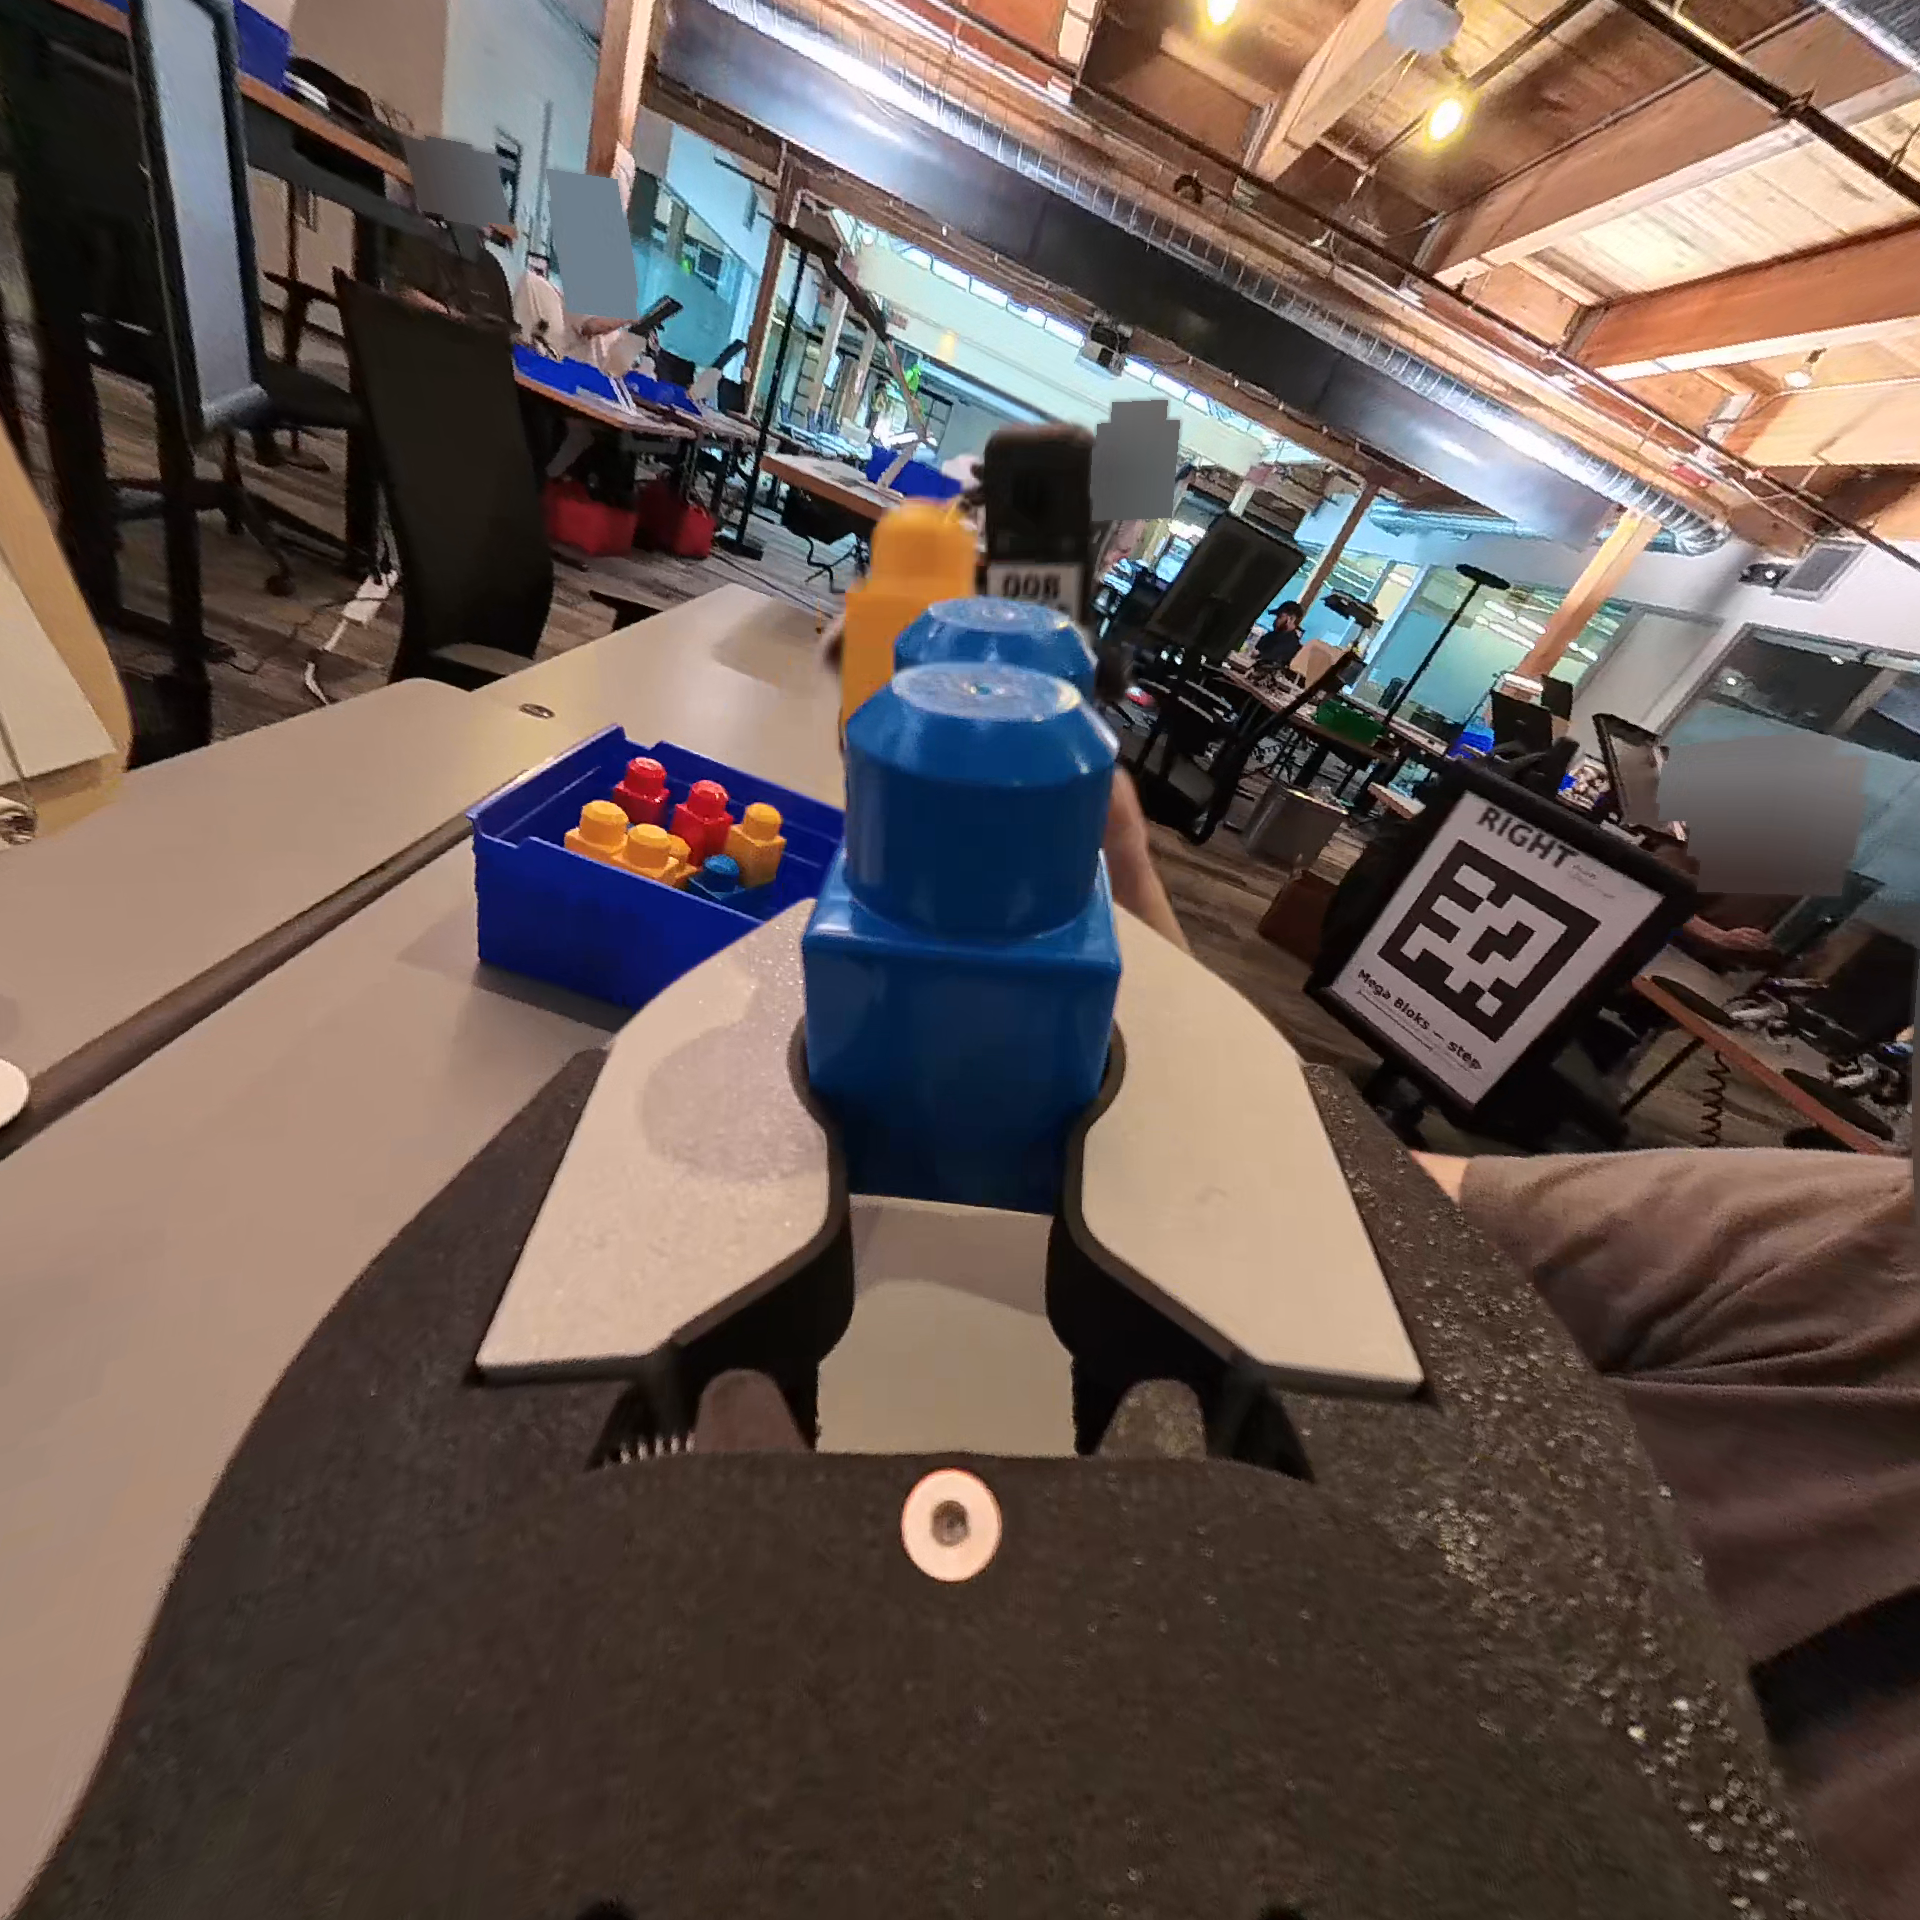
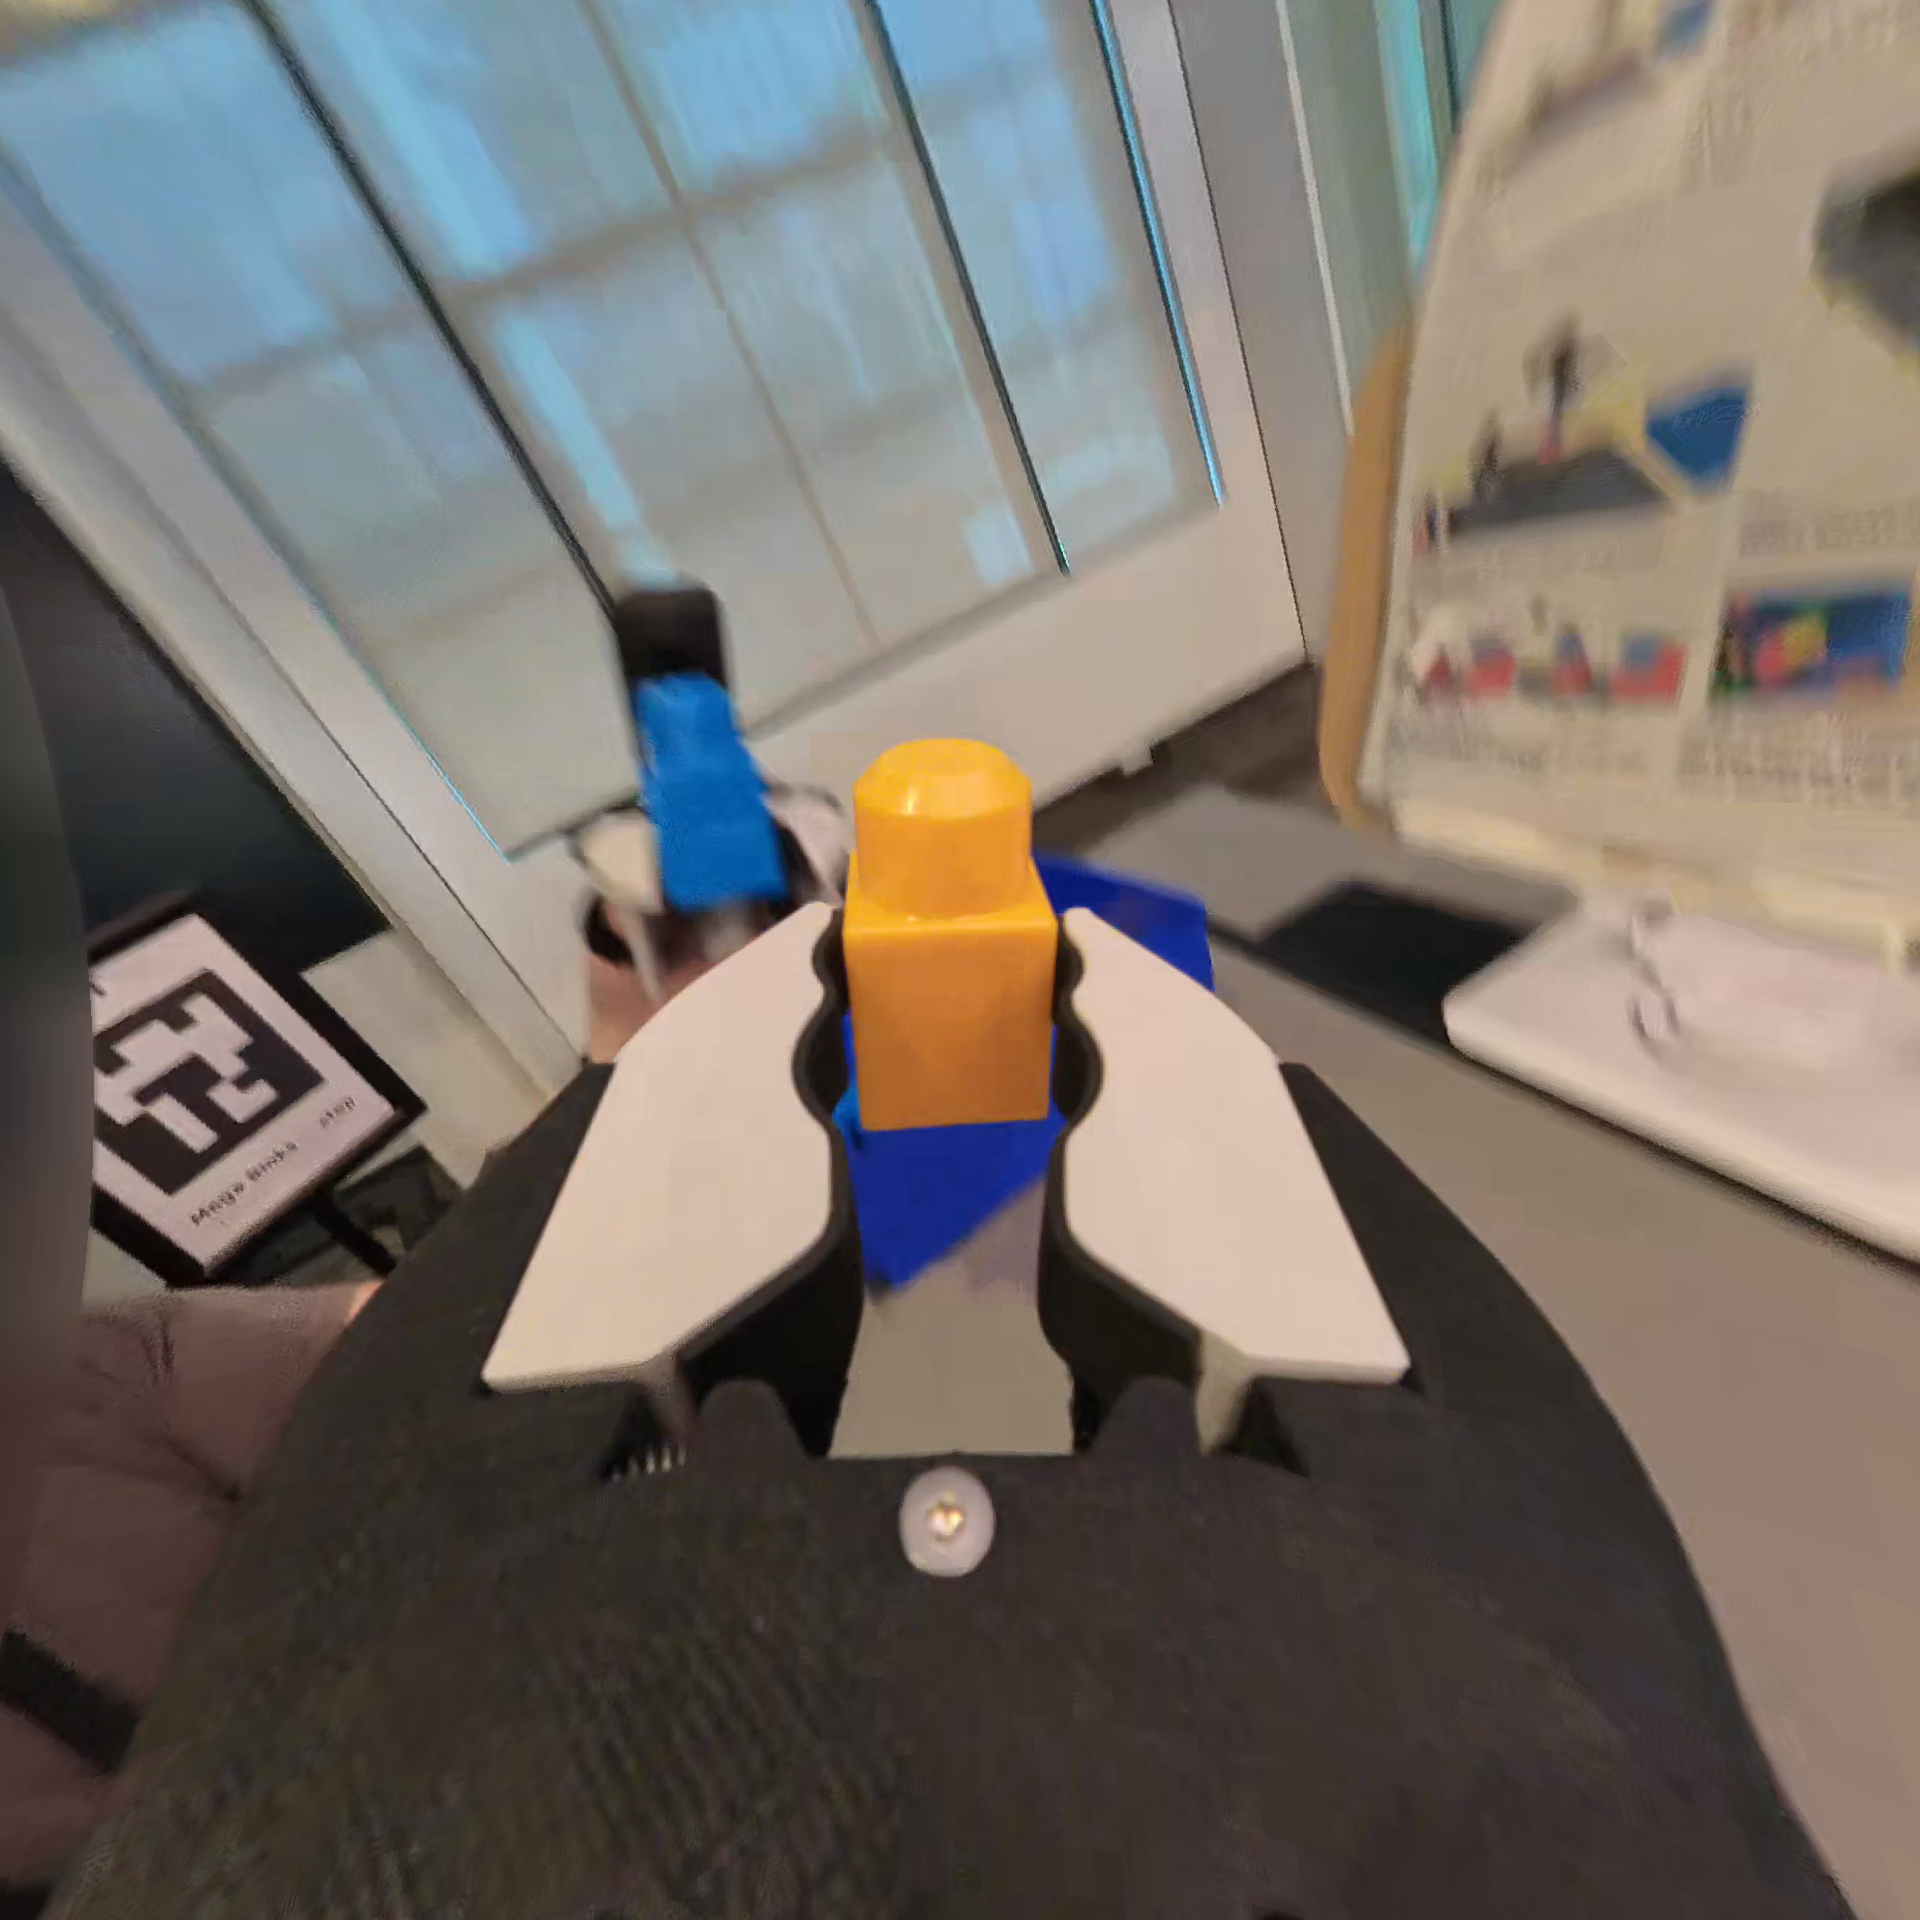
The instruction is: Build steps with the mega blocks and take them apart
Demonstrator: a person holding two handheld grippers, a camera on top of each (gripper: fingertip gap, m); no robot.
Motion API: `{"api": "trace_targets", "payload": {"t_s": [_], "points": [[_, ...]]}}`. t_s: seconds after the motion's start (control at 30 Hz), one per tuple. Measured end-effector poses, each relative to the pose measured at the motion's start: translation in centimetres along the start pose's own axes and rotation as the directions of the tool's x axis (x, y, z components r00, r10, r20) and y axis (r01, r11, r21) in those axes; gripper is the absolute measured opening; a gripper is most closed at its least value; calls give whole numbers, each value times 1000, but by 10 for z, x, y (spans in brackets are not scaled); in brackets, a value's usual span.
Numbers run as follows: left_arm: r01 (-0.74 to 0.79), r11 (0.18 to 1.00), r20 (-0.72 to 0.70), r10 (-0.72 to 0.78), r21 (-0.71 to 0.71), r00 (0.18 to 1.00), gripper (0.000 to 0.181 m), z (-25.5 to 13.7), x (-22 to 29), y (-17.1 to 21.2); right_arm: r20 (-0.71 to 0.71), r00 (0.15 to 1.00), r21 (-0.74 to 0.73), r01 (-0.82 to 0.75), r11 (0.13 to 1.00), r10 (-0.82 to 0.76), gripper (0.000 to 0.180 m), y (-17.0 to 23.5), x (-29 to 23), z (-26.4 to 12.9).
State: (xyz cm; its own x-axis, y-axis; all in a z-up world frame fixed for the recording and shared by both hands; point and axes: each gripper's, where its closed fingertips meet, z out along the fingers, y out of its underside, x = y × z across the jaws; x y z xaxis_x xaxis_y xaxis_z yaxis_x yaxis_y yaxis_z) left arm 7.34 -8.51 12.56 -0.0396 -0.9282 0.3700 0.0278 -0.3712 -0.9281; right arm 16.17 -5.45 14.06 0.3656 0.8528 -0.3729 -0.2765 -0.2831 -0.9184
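Observation:
My left gripper (image 1: 961, 1023) is shut on a blue two-stud block (image 1: 961, 977) and holds it upright above the grey table (image 1: 260, 1091). Beyond it, the yellow block (image 1: 909, 608) shows in the far right gripper. My right gripper (image 2: 951, 1023) is shut on a yellow one-stud block (image 2: 948, 977), held upright over the blue bin (image 2: 1127, 920). The left gripper with its blue block (image 2: 707, 800) shows farther off, blurred. The blue bin (image 1: 582, 925) holds several red, yellow and blue blocks (image 1: 675, 831).
A marker sign on a black stand (image 1: 1486, 935) is at the right, off the table; it also shows in the right wrist view (image 2: 208, 1081). A white board with pictures (image 2: 1662, 520) stands at the right on a white base (image 2: 1704, 1049). A sleeve (image 1: 1714, 1299) is at the right. There is about 10 cm between the tips of the two grippers.

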Motion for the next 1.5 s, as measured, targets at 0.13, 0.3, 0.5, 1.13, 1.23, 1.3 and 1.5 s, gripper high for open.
{"api": "trace_targets", "payload": {"t_s": [0.13, 0.3, 0.5, 1.13, 1.23, 1.3, 1.5], "points": [[-48, 996, -2, 48, -72, 999, 42, 25, -6, 21, 183, 983, 64, 20, 998, -32, 37, -27, -47, 20], [-79, 990, -17, 78, -120, 997, 43, 40, -2, 34, 162, 980, -39, 121, 992, -113, 37, -11, -49, 49], [-95, 986, -19, 93, -133, 995, 42, 42, 3, 35, 206, 973, -129, 127, 983, -99, 37, 10, -55, 55], [-117, 982, -51, 110, -151, 993, 41, 35, 15, 33, 176, 977, -145, 144, 979, -118, 38, 23, -66, 51], [-116, 985, -52, 110, -131, 993, 41, 37, 17, 31, 175, 978, -82, 129, 988, -113, 38, 19, -67, 50], [-123, 981, -49, 117, -147, 992, 41, 37, 17, 33, 178, 978, -70, 121, 990, -107, 38, 20, -67, 49], [-123, 984, -60, 116, -131, 991, 41, 38, 20, 31, 174, 977, -70, 137, 988, -123, 38, 20, -70, 48]]}}
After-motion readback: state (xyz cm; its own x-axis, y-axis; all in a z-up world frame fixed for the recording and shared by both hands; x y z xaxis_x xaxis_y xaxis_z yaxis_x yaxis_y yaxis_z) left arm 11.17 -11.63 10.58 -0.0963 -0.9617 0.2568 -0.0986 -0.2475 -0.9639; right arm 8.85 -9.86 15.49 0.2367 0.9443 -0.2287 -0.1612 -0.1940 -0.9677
